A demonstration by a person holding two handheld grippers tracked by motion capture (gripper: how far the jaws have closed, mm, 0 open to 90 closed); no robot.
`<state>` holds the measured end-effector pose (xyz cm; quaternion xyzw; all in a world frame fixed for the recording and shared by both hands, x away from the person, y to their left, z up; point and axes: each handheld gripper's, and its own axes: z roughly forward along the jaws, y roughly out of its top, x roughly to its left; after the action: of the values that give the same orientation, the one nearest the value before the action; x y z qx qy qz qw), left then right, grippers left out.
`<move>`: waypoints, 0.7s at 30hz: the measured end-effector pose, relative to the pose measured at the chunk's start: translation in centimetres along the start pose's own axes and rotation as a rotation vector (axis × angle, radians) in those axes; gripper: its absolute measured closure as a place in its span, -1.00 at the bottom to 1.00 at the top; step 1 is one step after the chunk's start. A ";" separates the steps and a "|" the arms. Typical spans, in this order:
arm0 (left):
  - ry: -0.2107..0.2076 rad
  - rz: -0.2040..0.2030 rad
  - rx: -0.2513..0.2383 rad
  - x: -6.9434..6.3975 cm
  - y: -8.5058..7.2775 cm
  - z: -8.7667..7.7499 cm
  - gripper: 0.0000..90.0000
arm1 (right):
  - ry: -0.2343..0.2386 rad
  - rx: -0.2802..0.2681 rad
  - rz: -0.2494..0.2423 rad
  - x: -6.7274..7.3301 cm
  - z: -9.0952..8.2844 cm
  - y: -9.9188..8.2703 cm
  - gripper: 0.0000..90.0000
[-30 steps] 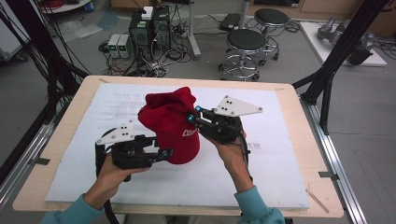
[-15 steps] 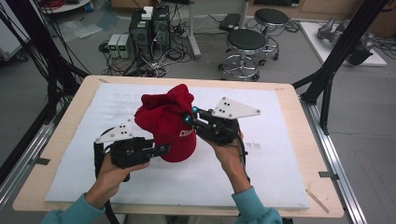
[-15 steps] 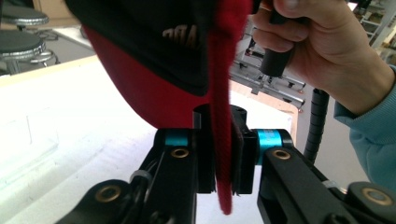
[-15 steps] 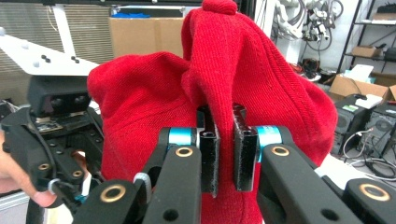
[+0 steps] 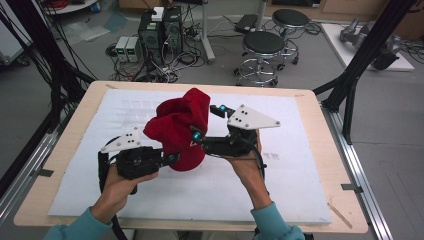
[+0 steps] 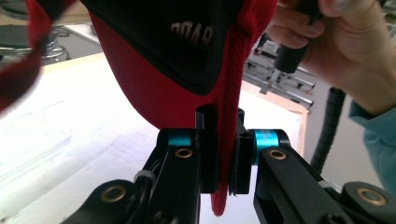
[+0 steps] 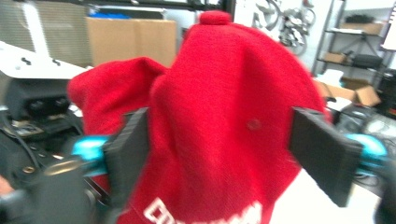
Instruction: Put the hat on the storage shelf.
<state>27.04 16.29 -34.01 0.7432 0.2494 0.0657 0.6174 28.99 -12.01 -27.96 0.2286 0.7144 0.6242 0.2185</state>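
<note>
Red knitted-fabric baseball cap (image 5: 179, 131) with white lettering held up above the white foam mat (image 5: 300, 175) on the pale wooden worktop (image 5: 325, 130), about mid-worktop, between the two hands. Left gripper (image 5: 172, 159) low at the cap's near-left edge, jaws pressed together on a red seam strip of the cap; seen from the left gripper view, that strip (image 6: 227, 140) runs straight down between the two black pads (image 6: 207, 149), dark lining and mirrored white letters just above. Right gripper (image 5: 207, 122) at the cap's right side, grey three-cornered plate (image 5: 251, 119) on top, jaws just been opening and now spread wide. From the right gripper view, the red crown (image 7: 233, 121) bulges between the two black pads (image 7: 322, 151), button on top, left pad at the cloth's edge, right pad just beside the crown; contact on either side hard to call through the blur. Teal sleeves (image 5: 277, 227) at the near edge. Black stools (image 5: 262, 47) and computer boxes (image 5: 160, 30) on the floor beyond the far side.
</note>
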 end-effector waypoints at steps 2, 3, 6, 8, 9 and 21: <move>0.020 0.010 -0.005 0.1 -0.1 -0.2 0.89 | -0.030 0.014 -0.017 -0.1 -0.4 -0.1 -0.76; 0.028 0.018 -0.006 0.2 -0.1 -0.3 0.89 | -0.042 0.016 -0.017 -0.2 -0.7 -0.2 -0.76; 0.064 0.030 -0.014 0.6 0.0 -0.7 0.89 | -0.071 0.028 -0.015 -0.6 -1.6 -0.7 -0.76; 0.079 0.029 -0.026 1.1 0.1 -1.1 0.89 | -0.074 0.032 -0.002 -0.8 -2.5 -1.1 -0.76; 0.087 0.028 -0.032 1.2 0.2 -1.3 0.89 | -0.079 0.033 -0.004 -0.9 -2.9 -1.2 -0.76; 0.290 0.108 -0.084 4.9 2.3 -4.5 0.89 | -0.258 0.054 0.002 -1.0 -9.1 -5.6 -0.76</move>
<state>30.13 22.26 -31.86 0.7118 0.2928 0.2158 0.6009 24.09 -20.47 -32.36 0.3135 0.6966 0.5704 0.3017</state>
